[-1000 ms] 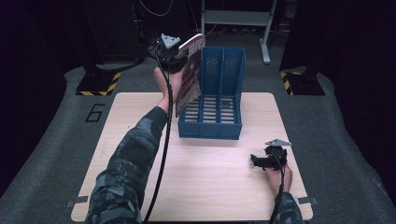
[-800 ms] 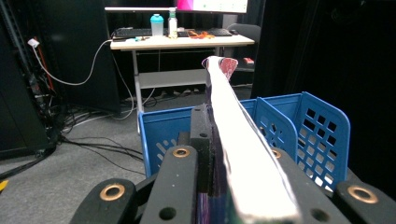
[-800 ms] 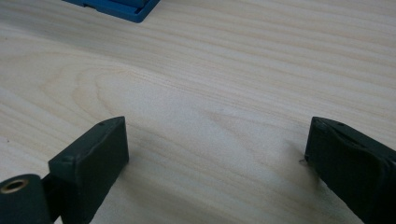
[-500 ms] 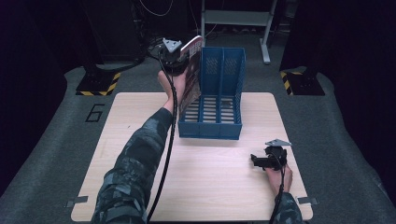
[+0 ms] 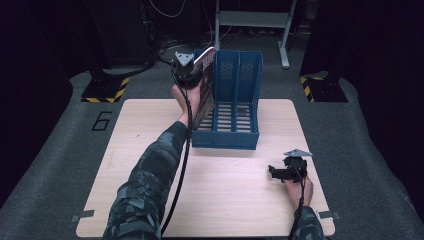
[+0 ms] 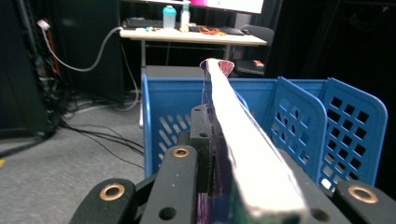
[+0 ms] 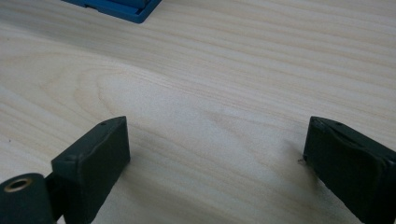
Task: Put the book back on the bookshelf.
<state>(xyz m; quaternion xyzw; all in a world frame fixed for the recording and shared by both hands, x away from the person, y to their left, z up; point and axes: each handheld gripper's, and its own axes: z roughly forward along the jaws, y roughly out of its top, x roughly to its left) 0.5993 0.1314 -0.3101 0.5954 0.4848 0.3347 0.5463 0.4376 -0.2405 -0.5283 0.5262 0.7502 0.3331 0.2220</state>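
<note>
Left tongs (image 5: 196, 80) lowered, gripping book (image 5: 206, 85) in blue rack (image 5: 235, 137), right tongs (image 5: 278, 172) open

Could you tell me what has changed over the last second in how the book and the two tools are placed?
The left tool, shut on the book, has sunk a little, lowering the book deeper into the left slot of the blue file rack. Nothing was picked up or released. The right tool stayed open, resting near the table's right edge, and the rack did not shift.
</note>
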